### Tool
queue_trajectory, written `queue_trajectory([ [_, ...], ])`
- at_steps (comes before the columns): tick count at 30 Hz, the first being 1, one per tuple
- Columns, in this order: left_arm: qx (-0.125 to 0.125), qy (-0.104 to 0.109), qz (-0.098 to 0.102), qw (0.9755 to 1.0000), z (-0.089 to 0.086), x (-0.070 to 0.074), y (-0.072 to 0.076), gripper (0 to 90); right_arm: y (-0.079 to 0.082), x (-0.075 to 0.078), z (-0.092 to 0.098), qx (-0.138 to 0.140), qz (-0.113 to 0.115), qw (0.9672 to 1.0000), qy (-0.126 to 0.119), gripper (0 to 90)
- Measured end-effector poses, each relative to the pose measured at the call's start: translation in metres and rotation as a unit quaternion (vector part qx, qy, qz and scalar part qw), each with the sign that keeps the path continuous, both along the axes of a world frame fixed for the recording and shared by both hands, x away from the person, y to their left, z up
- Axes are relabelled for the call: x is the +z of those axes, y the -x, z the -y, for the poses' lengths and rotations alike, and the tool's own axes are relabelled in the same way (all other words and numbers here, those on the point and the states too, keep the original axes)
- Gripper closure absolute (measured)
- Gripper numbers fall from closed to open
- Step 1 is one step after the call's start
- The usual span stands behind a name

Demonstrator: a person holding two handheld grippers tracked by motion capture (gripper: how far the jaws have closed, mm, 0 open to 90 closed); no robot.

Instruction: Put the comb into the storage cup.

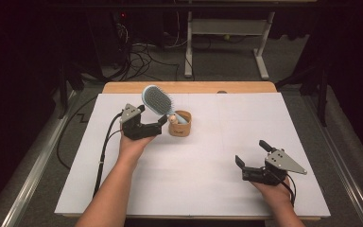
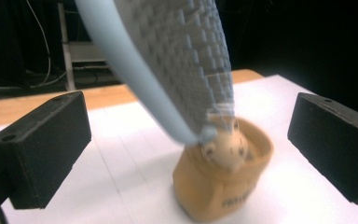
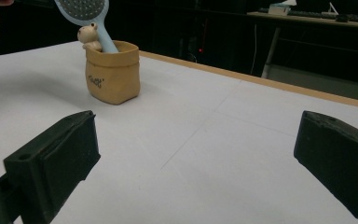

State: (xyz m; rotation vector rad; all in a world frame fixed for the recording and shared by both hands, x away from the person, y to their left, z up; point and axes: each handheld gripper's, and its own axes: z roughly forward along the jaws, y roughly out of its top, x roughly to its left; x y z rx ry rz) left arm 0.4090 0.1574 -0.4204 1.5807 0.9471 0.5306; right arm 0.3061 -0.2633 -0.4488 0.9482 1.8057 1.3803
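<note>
Pale blue plastic hairbrush (image 1: 157,100) standing handle-down in tan ceramic sack-shaped pot (image 1: 180,124), centre-left of frame, left gripper (image 1: 152,121) jaws apart just beside it, right gripper (image 1: 251,154) jaws apart lower right, white table sheet (image 1: 208,156).

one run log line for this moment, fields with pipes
left gripper: open, beside pot | right gripper: open, idle | hairbrush: handle down in pot, leaning | table

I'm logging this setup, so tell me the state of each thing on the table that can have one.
hairbrush: standing handle-down in the holder, leaning, not gripped.
holder: upright on the table, open-topped, small figure at its rim.
left gripper: open, beside the holder, holding nothing.
right gripper: open, apart from the holder, holding nothing.
</note>
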Motion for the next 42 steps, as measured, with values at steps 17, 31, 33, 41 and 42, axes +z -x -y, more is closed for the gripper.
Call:
queue_trajectory([
  [17,-0.033,-0.017,0.003,0.9993,-0.041,-0.030,0.070,0.0,0.002,0.000,-0.001,-0.003,0.001,1.0000,0.004,0.0],
  [31,-0.009,-0.048,0.013,0.9987,-0.090,-0.032,0.112,0.0,0.003,0.000,-0.001,-0.007,0.000,1.0000,0.003,0.0],
  [33,-0.001,-0.043,0.014,0.9990,-0.096,-0.031,0.113,0.0,0.004,0.000,-0.001,-0.011,-0.001,0.9999,0.002,0.0],
  [41,-0.016,-0.035,0.031,0.9988,-0.094,-0.030,0.114,0.0,0.011,0.003,-0.001,-0.019,0.007,0.9998,-0.001,0.0],
  [42,-0.018,-0.035,0.029,0.9988,-0.093,-0.030,0.113,0.0,0.011,0.003,-0.001,-0.019,0.005,0.9998,-0.001,0.0],
])
